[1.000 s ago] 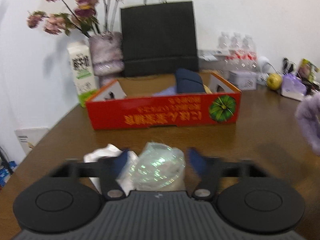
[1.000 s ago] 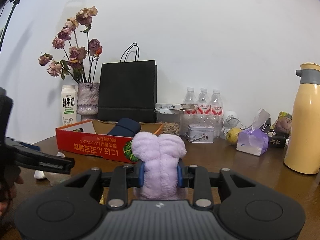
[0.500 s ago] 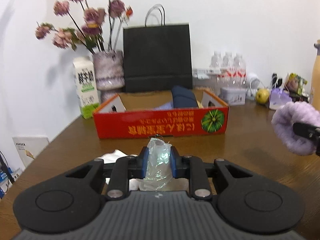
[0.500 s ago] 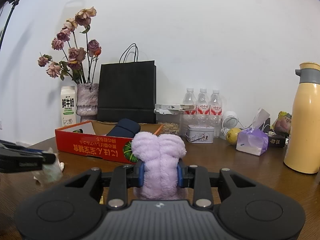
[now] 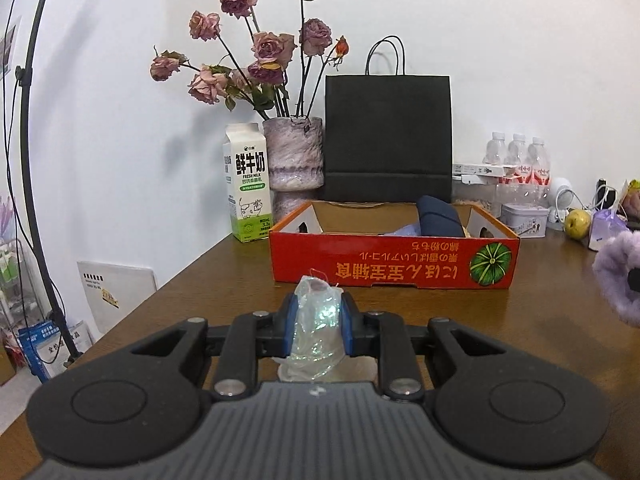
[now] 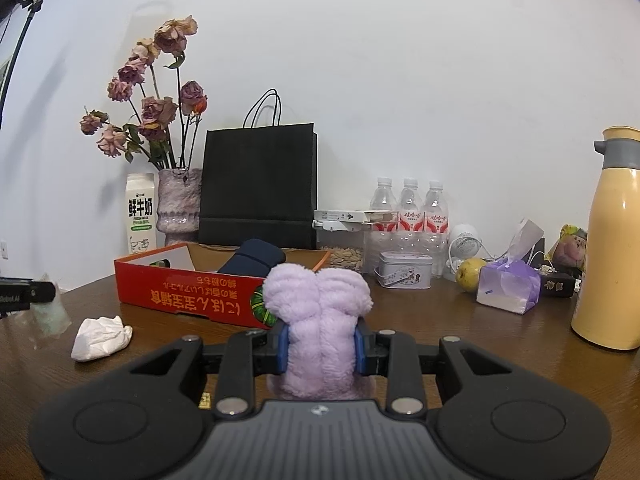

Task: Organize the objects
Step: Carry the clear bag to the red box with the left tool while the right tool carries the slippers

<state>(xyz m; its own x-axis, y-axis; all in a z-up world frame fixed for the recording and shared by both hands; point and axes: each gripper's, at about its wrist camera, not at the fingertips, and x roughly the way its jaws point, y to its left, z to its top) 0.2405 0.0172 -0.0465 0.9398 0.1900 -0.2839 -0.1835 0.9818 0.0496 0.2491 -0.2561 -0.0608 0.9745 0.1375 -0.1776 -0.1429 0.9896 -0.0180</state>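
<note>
My left gripper (image 5: 319,316) is shut on a crumpled clear plastic bag (image 5: 318,330) and holds it above the wooden table, in front of the red cardboard box (image 5: 394,266). A dark blue case (image 5: 438,216) lies in the box. My right gripper (image 6: 322,344) is shut on a fluffy lilac cloth (image 6: 320,320), right of the box; the cloth shows at the right edge of the left wrist view (image 5: 618,280). The left gripper's tip with the bag shows at the far left of the right wrist view (image 6: 44,304). A crumpled white tissue (image 6: 102,337) lies on the table.
Behind the box stand a milk carton (image 5: 248,188), a vase of dried roses (image 5: 292,156) and a black paper bag (image 5: 388,140). At the back right are water bottles (image 6: 408,216), a tin (image 6: 404,275), a pear (image 6: 470,280), a tissue pack (image 6: 508,286) and a yellow flask (image 6: 614,240).
My left gripper closed on the plastic bag and lifted it off the table, away from the white tissue. My right gripper kept hold of the lilac cloth and barely moved.
</note>
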